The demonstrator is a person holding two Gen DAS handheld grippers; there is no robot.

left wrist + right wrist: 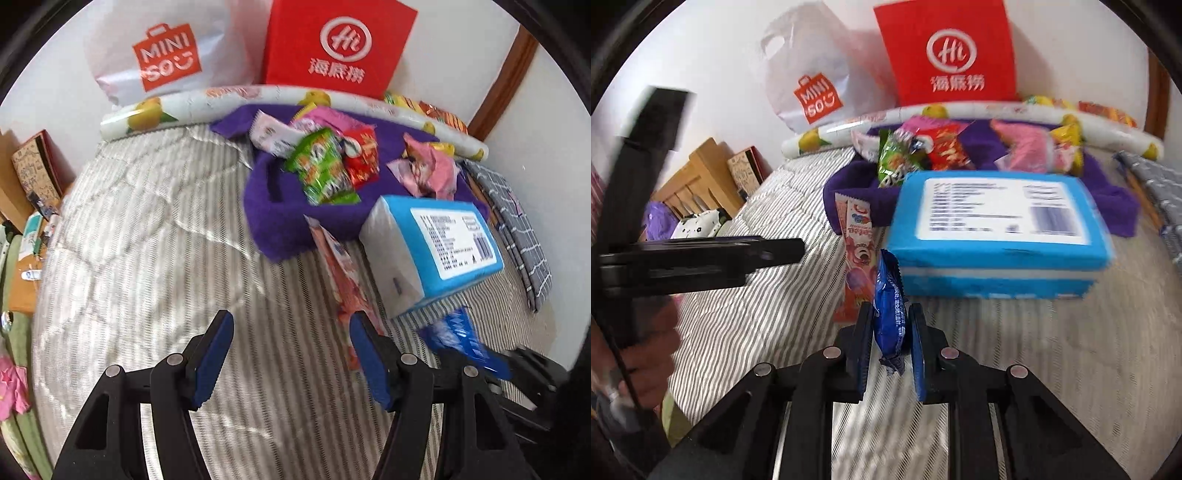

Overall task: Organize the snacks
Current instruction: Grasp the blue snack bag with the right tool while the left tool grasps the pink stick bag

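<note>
Clenched in our right hand-held gripper (889, 338), the blue snack packet (890, 310), light, crinkly and crushable, is gripped mid-body just before the tissue box (997, 236), while our left hand-held gripper (291, 354) hangs released above the bed (147, 229).

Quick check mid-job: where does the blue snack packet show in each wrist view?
Left wrist view: blue snack packet sits lower right, below the blue box, beside the open left gripper.
Right wrist view: packet is bottom centre, clamped in the right gripper.
Shared landmark: the red bag at the wall.
</note>
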